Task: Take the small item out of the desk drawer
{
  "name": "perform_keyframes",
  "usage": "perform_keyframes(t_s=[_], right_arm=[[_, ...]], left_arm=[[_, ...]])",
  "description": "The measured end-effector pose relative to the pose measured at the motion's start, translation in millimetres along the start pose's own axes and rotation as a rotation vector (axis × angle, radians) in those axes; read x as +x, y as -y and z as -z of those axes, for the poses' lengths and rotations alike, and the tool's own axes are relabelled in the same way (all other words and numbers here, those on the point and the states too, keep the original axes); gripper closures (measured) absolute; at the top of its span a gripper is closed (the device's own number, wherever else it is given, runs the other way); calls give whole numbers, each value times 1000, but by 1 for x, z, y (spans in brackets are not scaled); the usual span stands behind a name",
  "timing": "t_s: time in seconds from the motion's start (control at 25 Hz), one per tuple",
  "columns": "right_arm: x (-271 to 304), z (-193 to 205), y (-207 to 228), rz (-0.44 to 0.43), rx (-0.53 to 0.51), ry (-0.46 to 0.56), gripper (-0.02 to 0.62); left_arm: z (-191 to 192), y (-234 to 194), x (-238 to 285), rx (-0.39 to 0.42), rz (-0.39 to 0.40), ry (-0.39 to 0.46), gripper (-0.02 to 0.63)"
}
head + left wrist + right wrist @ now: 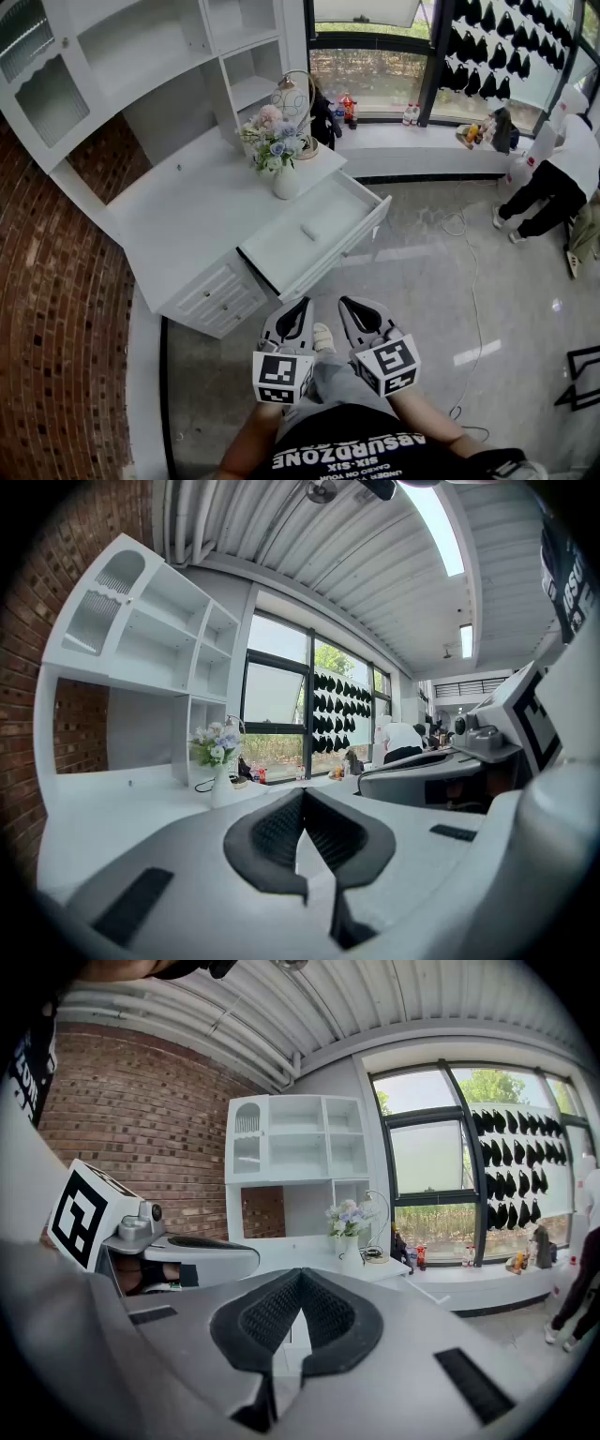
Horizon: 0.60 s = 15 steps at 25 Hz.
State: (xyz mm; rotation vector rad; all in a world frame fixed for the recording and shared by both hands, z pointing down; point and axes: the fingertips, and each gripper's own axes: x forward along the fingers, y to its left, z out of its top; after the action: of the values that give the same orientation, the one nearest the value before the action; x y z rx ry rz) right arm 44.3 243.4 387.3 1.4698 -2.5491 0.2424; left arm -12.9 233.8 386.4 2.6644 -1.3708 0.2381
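Observation:
The white desk's drawer [352,208] is pulled open, and a small white item [307,232] lies on its floor. Both grippers hang side by side in front of the desk, short of the drawer and over the floor. My left gripper [301,306] is shut with nothing in it, its tips meeting in the left gripper view [302,797]. My right gripper [347,303] is shut and empty as well, its pads touching in the right gripper view [300,1276]. Neither touches the drawer or the item.
A vase of flowers [283,159] stands on the desk top [187,216] behind the drawer, under the white shelf unit [141,56]. Small drawers [220,295] sit left of the open one. A person [562,178] bends at the far right. A cable [473,281] lies on the floor.

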Motion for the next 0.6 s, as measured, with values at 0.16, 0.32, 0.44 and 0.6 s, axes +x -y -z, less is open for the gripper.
perform_keyframes(t_s=[0.16,0.32,0.44,0.6], right_arm=[[11,0,6,0,2,-8,598],[32,-2,14,2,-6,-13,598],[45,0,21,-1,-4,-31,597],[70,-5,36,4,-9,-47,597]], left_arm=[[-2,-6,7,20,4,-8,603],[1,-24,18,8,-2,-17,603],[2,-35,27,-7,-2,-29,603],[0,-53,46,-8,-8,-39,603]])
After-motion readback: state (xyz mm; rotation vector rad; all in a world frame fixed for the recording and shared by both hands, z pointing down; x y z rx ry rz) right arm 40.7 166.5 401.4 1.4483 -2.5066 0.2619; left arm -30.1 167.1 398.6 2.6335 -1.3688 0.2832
